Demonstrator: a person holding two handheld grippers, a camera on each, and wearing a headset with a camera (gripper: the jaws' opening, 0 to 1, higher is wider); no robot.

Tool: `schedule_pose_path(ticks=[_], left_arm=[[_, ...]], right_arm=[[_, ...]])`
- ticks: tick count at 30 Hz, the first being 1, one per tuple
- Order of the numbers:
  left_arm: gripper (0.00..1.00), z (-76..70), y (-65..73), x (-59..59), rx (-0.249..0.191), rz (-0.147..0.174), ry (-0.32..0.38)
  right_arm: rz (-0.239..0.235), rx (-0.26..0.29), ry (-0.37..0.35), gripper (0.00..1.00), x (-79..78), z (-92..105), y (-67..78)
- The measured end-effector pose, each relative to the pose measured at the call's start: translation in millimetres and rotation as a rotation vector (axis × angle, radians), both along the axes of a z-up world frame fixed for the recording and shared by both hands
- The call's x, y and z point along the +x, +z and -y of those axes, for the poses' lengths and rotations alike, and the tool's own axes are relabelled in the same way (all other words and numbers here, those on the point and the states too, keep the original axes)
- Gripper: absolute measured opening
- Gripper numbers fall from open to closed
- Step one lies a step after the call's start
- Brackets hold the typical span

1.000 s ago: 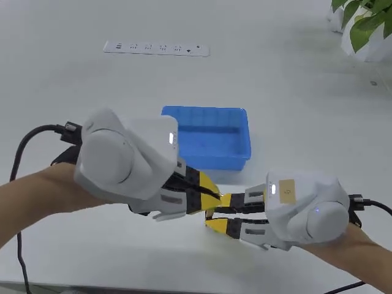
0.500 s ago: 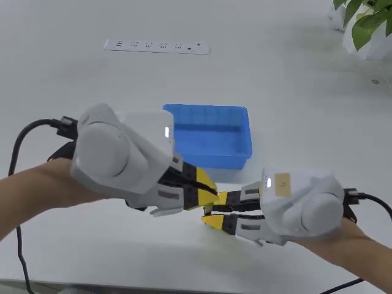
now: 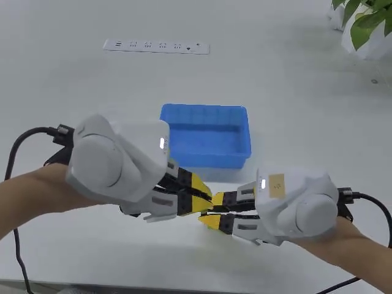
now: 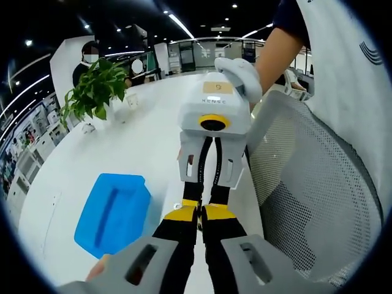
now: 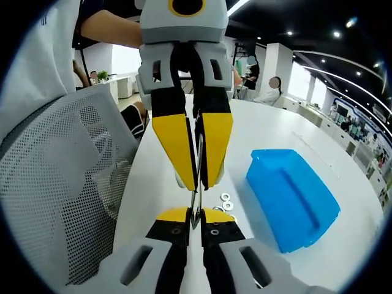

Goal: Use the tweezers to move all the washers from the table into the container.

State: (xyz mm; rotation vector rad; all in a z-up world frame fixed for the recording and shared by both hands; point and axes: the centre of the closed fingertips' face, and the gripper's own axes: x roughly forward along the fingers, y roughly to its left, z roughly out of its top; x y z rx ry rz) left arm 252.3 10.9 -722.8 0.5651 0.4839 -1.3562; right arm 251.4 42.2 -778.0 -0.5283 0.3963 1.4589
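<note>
My left gripper (image 3: 205,197) and right gripper (image 3: 207,218) meet tip to tip just in front of the blue container (image 3: 208,138). In the right gripper view, thin metal tweezers (image 5: 195,199) run between the left gripper's yellow fingers (image 5: 177,147) and down into the right gripper (image 5: 195,215). Both pairs of jaws stand closed on them. Three small washers (image 5: 225,202) lie on the white table beside the tips, close to the container (image 5: 294,196). In the left gripper view, the left gripper (image 4: 200,213) faces the right gripper's body, with the container (image 4: 113,211) at the lower left.
A white power strip (image 3: 156,47) lies at the far side of the table. A potted plant (image 3: 367,24) stands at the back right. A black cable (image 3: 15,184) trails from the left gripper. A mesh chair (image 5: 61,184) sits at the table's near edge.
Both grippers have drifted slightly left together and stay tip to tip. The container has not moved.
</note>
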Motion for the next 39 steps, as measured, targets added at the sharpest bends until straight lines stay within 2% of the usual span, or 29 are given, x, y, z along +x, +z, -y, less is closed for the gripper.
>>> schedule_pose_path(ticks=[5,7,9,10,11,13,16,20,22,30,34,39], left_arm=[[0.06,-1.4,0.2,-0.3,0.000,-0.009,0.000],[0.07,-2.4,0.5,1.5,-0.002,0.002,0.003],[0.08,-2.7,3.0,4.2,-0.014,0.026,0.012],[0.08,-2.8,6.3,5.1,-0.034,0.020,0.026],[0.07,-2.4,8.0,4.3,-0.050,-0.004,0.037],[0.07,-3.9,7.6,5.9,-0.045,0.005,0.037],[0.07,-7.1,2.3,3.9,-0.020,-0.008,0.028],[0.07,-8.8,1.1,2.4,-0.024,-0.031,0.035],[0.07,-7.9,1.2,2.4,-0.022,-0.020,0.031],[0.06,-8.6,3.0,-4.5,-0.008,-0.022,-0.003],[0.06,-14.3,9.3,-7.7,-0.006,-0.012,-0.003],[0.06,-24.4,19.0,-11.2,-0.020,-0.027,0.028]], right_arm=[[0.000,-0.001,0.002,0.07,-0.3,-0.7,0.0],[-0.001,0.005,-0.007,0.07,1.2,-0.5,0.2],[-0.007,0.011,-0.015,0.07,3.0,0.1,0.1],[-0.008,0.012,-0.016,0.07,3.3,0.3,0.2],[-0.009,0.012,-0.016,0.07,3.0,0.3,0.2],[-0.009,0.014,-0.016,0.07,3.1,0.0,0.5],[-0.005,0.012,-0.012,0.07,2.5,-0.7,0.4],[-0.009,0.013,-0.011,0.07,1.8,-0.5,0.3],[-0.006,0.011,-0.011,0.07,2.1,-0.2,0.3],[-0.002,0.010,0.006,0.07,-3.6,-1.3,2.4],[0.005,0.024,0.010,0.07,-5.2,-6.0,8.3],[0.013,0.043,0.029,0.08,-8.9,-17.1,17.5]])
